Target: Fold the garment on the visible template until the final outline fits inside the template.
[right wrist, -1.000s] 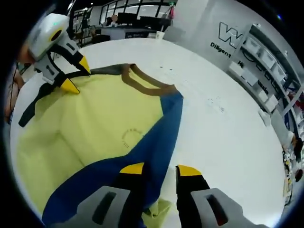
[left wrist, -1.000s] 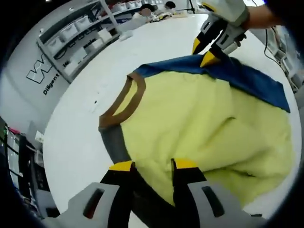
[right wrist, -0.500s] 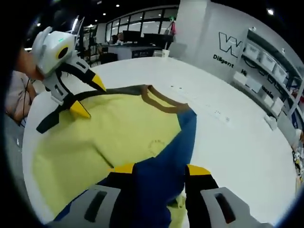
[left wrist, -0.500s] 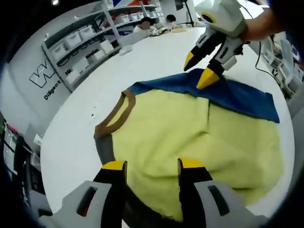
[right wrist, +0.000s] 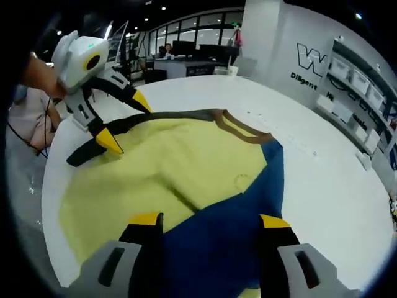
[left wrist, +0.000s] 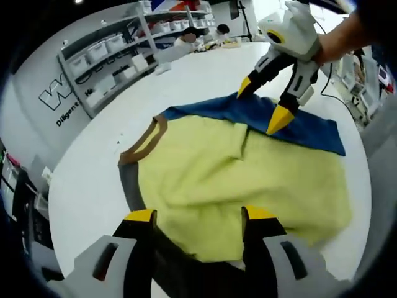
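The garment (left wrist: 242, 180) lay flat on the white tabletop (left wrist: 93, 180). You had the left claw (left wrist: 201, 216) and right claw (right wrist: 211, 220) both spread open above opposite sleeves, probably lining up the next fold.

A wide white bench (left wrist: 93, 180) with a rounded edge is filling the foreground under bright, even light. Beyond its far edge, a grey wall (right wrist: 282, 37) is carrying large white lettering (left wrist: 59, 102), partly cut off. Open shelving (left wrist: 111, 53) is standing against that wall, holding rows of pale storage bins (right wrist: 360, 81). Further back, dark-framed windows (right wrist: 192, 25) are running across the room under a black ceiling where small spotlights (right wrist: 164, 9) are glowing. Desks (right wrist: 186, 62) with monitors are standing before the windows, and seated people are showing faintly there.
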{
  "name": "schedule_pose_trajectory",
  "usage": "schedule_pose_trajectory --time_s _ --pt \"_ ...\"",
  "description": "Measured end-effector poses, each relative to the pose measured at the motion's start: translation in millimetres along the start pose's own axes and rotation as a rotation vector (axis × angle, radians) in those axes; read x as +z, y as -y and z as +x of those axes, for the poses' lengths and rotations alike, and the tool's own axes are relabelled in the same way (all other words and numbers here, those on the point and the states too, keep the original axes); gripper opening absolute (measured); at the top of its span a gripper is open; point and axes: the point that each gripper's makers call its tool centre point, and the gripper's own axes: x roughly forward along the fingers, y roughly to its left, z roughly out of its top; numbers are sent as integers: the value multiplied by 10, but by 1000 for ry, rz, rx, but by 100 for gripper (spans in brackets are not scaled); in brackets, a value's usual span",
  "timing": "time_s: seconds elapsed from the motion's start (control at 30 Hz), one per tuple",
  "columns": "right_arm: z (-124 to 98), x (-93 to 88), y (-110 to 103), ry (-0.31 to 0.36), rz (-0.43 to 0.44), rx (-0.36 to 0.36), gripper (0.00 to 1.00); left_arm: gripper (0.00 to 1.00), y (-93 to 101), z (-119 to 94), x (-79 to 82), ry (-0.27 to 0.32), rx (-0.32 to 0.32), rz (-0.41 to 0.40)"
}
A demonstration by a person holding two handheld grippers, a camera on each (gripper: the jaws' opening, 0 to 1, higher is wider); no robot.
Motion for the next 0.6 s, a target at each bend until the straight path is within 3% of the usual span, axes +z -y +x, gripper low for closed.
schedule_pose_trajectory --time_s 0.17,0.33,0.6 --pt "-18 -30 -141 -2 -16 23 68 69 73 -21 -128 -29 -16 -28" --pt "-38 -131 -274 -15 -42 42 73 80 187 -28 -301 -81 -31 -3" --pt "-64 -326 -343 -74 -120 49 76 84 172 -61 -372 -108 -18 44"
